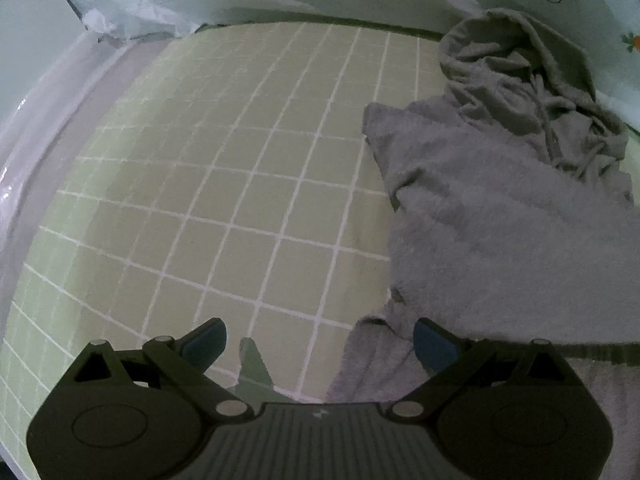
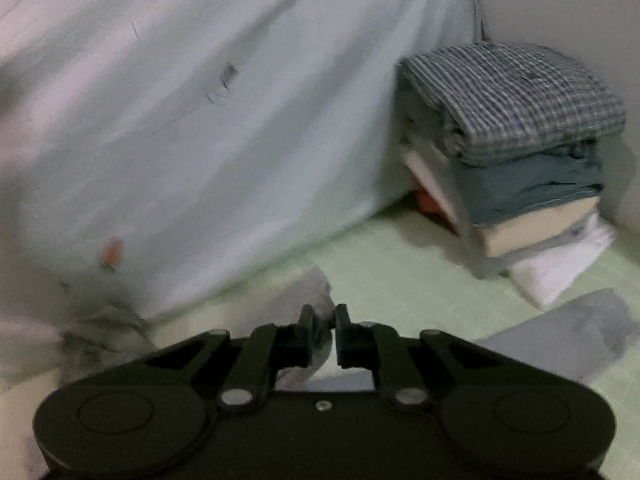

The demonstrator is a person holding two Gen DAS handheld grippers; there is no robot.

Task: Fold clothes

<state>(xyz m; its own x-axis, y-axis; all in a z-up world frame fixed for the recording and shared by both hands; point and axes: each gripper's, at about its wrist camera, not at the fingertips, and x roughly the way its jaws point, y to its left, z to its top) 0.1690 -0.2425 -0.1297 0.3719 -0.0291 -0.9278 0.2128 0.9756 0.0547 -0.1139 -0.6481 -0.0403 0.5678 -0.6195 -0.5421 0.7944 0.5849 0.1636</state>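
In the left wrist view the left gripper (image 1: pixel 320 344) hangs over the green grid mat (image 1: pixel 224 184), jaws wide and empty; the grey garment (image 1: pixel 500 232) lies crumpled at the right of the frame, a corner just by the right finger. In the right wrist view the right gripper (image 2: pixel 325 330), low centre, is pinched on a grey fold. A folded stack (image 2: pixel 520 152) sits upper right. Likely the spreading step: next, the left needs an edge to grip.

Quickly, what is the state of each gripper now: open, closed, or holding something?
Left gripper: open, holding nothing; the grey garment lies beside its fingers.
Right gripper: closed on a fold of grey cloth.
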